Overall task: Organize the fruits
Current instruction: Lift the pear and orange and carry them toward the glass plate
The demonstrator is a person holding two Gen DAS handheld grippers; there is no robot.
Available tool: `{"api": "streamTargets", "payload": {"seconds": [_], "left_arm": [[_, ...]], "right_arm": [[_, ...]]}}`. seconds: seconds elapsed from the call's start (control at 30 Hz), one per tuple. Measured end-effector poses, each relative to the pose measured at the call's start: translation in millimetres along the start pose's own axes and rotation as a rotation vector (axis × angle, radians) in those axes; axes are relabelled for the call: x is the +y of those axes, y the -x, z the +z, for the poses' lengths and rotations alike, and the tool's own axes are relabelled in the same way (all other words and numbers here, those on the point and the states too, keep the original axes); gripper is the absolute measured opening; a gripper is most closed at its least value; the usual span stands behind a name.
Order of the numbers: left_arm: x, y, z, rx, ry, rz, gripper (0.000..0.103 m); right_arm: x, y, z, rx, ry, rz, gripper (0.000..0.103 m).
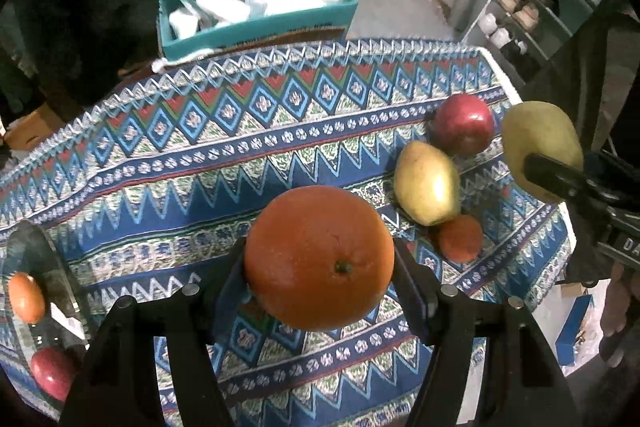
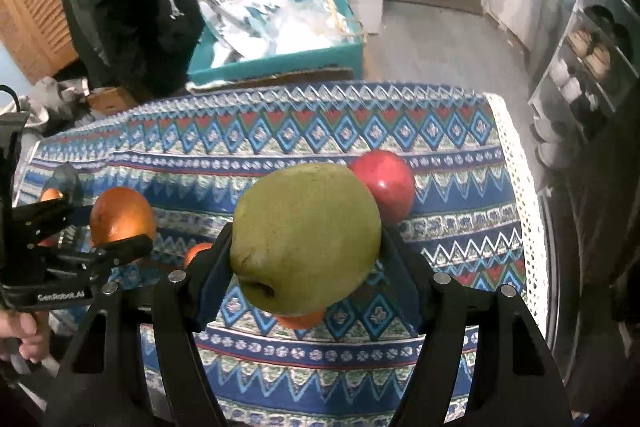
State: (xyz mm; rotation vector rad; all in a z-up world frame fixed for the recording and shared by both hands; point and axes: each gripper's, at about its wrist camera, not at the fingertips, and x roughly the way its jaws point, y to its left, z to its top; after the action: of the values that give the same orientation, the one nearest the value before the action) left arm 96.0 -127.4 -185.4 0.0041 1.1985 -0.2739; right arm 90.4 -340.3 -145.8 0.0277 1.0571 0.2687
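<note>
Blue-patterned woven tablecloth [image 1: 240,163]: sorting surface. Large round orange [image 1: 319,257], clamped in left gripper [image 1: 319,279], lifted clear. Green-yellow pear [image 2: 306,237], clamped in right gripper [image 2: 306,267], likewise. Step: carrying; next, likely placement with like fruit.

Dim indoor light; strong fisheye bending with black vignette at corners; slight blur in upper background; small glare on pear [image 1: 427,183].
</note>
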Motion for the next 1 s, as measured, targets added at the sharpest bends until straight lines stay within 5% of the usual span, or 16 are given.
{"api": "streamTargets", "payload": {"seconds": [0.6, 1.0], "left_arm": [[25, 84, -31, -0.124, 0.000, 0.037, 0.069], [75, 119, -53, -0.167, 0.089, 0.050, 0.069]], "right_arm": [[74, 41, 21, -0.091, 0.108, 0.060, 0.070], [138, 47, 36, -0.107, 0.184, 0.122, 0.070]]}}
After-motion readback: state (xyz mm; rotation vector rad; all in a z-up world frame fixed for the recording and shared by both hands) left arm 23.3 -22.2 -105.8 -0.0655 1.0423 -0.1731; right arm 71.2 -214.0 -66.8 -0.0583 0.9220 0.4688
